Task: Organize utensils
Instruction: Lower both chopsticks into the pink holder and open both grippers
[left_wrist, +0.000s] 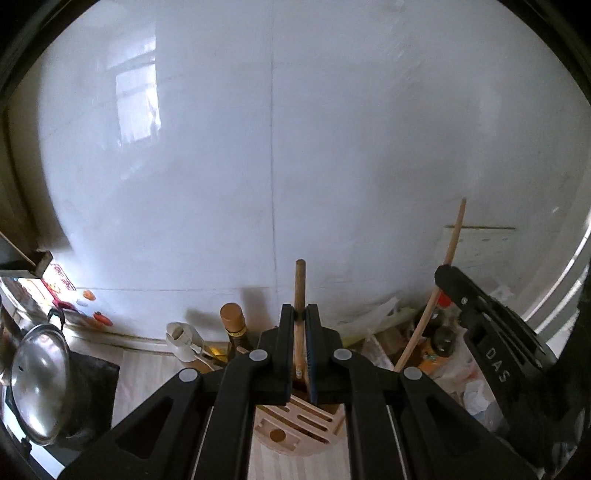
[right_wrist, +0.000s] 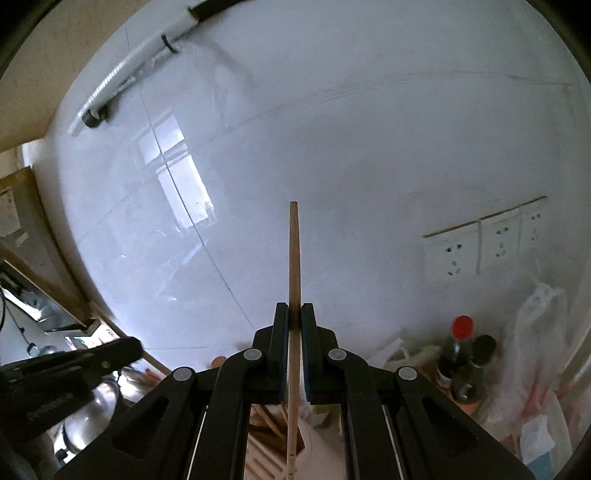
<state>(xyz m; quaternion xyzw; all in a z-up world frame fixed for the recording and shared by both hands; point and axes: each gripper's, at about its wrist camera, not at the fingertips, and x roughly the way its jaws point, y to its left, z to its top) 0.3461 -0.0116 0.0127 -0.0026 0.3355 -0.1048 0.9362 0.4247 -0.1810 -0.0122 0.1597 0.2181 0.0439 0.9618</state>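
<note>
One chopstick (left_wrist: 300, 295) is clamped in left gripper (left_wrist: 300, 314), another chopstick (right_wrist: 294, 258) in right gripper (right_wrist: 294, 314), both carried above the holder (left_wrist: 295, 424); slotting needed next.

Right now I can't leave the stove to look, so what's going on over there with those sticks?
A person is sorting utensils with a handheld gripper in each hand. The left gripper is shut on a short wooden stick, held above a round wooden utensil holder. The right gripper is shut on a long thin chopstick that points up toward the white tiled wall. Neither stick is in the holder yet.
</note>
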